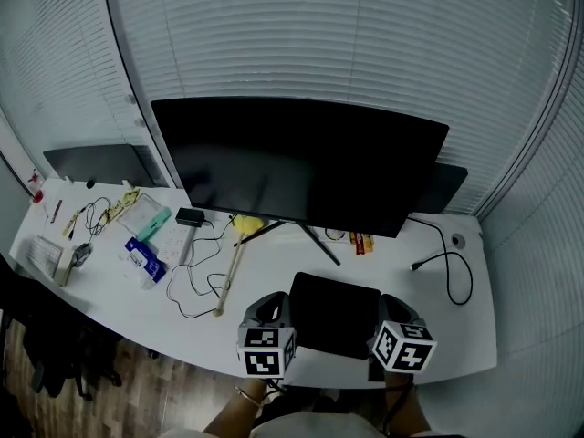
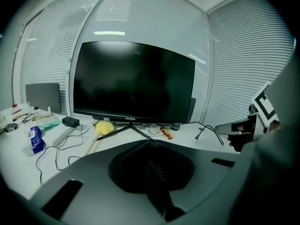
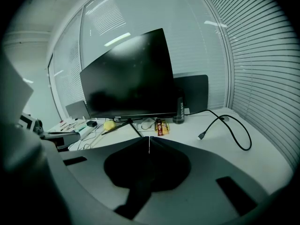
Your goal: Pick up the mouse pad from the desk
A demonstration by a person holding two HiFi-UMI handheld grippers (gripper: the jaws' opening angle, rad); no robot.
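At the near edge of the white desk (image 1: pixel 461 336), a flat, black, nearly square mouse pad (image 1: pixel 334 310) is seen between the left gripper (image 2: pixel 149 142) and the right gripper (image 3: pixel 149 138). Its far edge runs across the desk, slightly slanted; no long axis can be made out. Both pairs of jaws are pressed together on nothing. Just beyond the pad, the thin legs (image 1: pixel 315 242) of a wide dark monitor (image 1: pixel 301 167) are spread. A yellow-headed wooden stick (image 1: pixel 233 267) lies left and a looped black cable (image 1: pixel 452 267) right.

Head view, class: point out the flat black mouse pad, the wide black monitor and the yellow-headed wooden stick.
Flat black mouse pad (image 1: pixel 334 313), head view, centre of its top face.
Wide black monitor (image 1: pixel 301 162), head view, middle of the screen.
Yellow-headed wooden stick (image 1: pixel 247 225), head view, its yellow head.
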